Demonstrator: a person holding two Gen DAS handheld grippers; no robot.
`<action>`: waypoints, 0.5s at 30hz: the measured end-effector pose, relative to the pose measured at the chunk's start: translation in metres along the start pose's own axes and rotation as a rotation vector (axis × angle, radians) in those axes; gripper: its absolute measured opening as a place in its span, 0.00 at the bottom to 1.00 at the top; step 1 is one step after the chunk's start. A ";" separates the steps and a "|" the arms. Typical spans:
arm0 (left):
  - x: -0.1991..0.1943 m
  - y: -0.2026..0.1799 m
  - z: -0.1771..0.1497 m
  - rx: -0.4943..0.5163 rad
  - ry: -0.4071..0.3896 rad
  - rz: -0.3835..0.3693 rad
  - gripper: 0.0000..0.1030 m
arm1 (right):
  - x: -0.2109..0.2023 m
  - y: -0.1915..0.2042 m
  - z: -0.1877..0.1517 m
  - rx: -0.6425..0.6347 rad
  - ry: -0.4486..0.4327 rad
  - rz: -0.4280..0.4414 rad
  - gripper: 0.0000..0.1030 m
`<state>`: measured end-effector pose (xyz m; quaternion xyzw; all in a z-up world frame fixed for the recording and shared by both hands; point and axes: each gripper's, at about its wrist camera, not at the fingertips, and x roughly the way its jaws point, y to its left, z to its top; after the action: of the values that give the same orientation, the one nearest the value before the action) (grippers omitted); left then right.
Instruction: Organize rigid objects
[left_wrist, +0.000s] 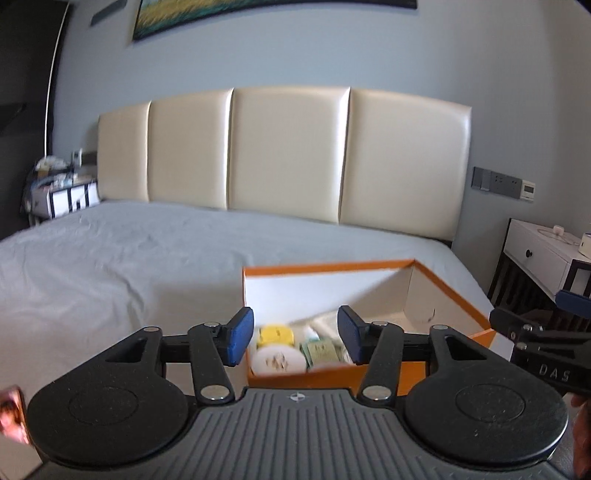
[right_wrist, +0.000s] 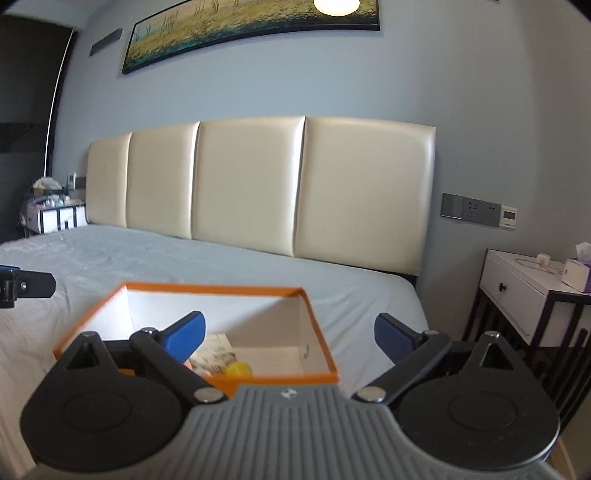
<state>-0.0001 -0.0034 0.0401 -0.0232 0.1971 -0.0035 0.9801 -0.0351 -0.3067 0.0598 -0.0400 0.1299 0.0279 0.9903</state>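
An open orange box (left_wrist: 325, 269) with white inner walls sits on the bed. It holds a yellow round item (left_wrist: 275, 334), a white round lid (left_wrist: 277, 361), a green packet (left_wrist: 324, 352) and white cloth-like items. My left gripper (left_wrist: 295, 338) is open and empty just before the box's near edge. In the right wrist view the same box (right_wrist: 207, 290) lies below my right gripper (right_wrist: 290, 338), which is open wide and empty; a printed packet (right_wrist: 216, 354) and a yellow item (right_wrist: 240, 369) show inside. The right gripper also shows at the left wrist view's right edge (left_wrist: 546, 332).
The bed (left_wrist: 110, 266) with a grey sheet spreads left of the box, below a cream padded headboard (left_wrist: 288, 147). A white nightstand (right_wrist: 524, 291) with a tissue box (right_wrist: 578, 269) stands at the right. A cluttered stand (left_wrist: 59, 188) is at the far left.
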 end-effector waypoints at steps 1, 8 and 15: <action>0.002 -0.003 -0.004 0.003 0.005 0.002 0.74 | 0.002 -0.001 -0.006 -0.010 0.016 0.000 0.95; 0.007 -0.012 -0.015 0.051 -0.047 0.029 0.91 | 0.027 -0.007 -0.018 0.068 0.078 0.022 0.97; 0.032 -0.020 -0.025 0.093 0.077 0.094 0.95 | 0.051 -0.013 -0.024 0.138 0.183 0.039 0.97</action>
<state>0.0203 -0.0245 0.0056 0.0319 0.2349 0.0326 0.9710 0.0093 -0.3194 0.0244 0.0286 0.2221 0.0344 0.9740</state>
